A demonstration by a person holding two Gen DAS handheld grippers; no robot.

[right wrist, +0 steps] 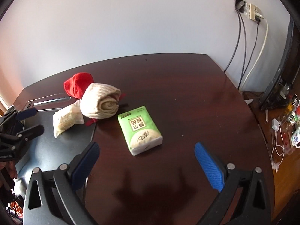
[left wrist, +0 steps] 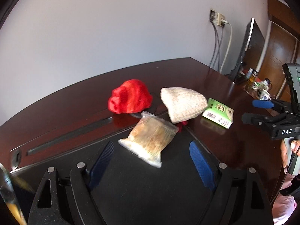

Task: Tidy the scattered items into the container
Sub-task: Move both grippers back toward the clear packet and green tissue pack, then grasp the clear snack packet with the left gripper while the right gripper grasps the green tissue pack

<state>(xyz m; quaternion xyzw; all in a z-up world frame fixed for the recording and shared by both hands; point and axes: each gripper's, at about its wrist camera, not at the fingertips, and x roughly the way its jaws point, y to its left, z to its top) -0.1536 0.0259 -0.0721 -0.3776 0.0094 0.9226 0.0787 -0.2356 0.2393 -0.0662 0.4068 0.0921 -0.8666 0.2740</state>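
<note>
A clear snack packet (left wrist: 150, 140) lies on a black mat (left wrist: 131, 191), its near end between the blue fingers (left wrist: 102, 161) of my left gripper (left wrist: 151, 145). That gripper is open and its pads do not touch the packet. Behind the packet sit a crumpled red cloth (left wrist: 129, 97) and a rolled beige sock (left wrist: 183, 105). A green tissue pack (right wrist: 140, 129) lies flat on the dark wooden table (right wrist: 187, 93). My right gripper (right wrist: 147, 147) hangs open over its near end, with nothing held. The sock (right wrist: 101, 101), red cloth (right wrist: 78, 84) and packet (right wrist: 65, 120) lie left of it.
A monitor (left wrist: 249, 50) stands at the table's right edge, with cables (right wrist: 243, 46) running down the wall. Bottles and cups (left wrist: 258, 86) crowd a side surface beyond. A long slot (left wrist: 71, 133) runs through the tabletop at left. A person's hand (left wrist: 294, 146) holds the right gripper (left wrist: 262, 112).
</note>
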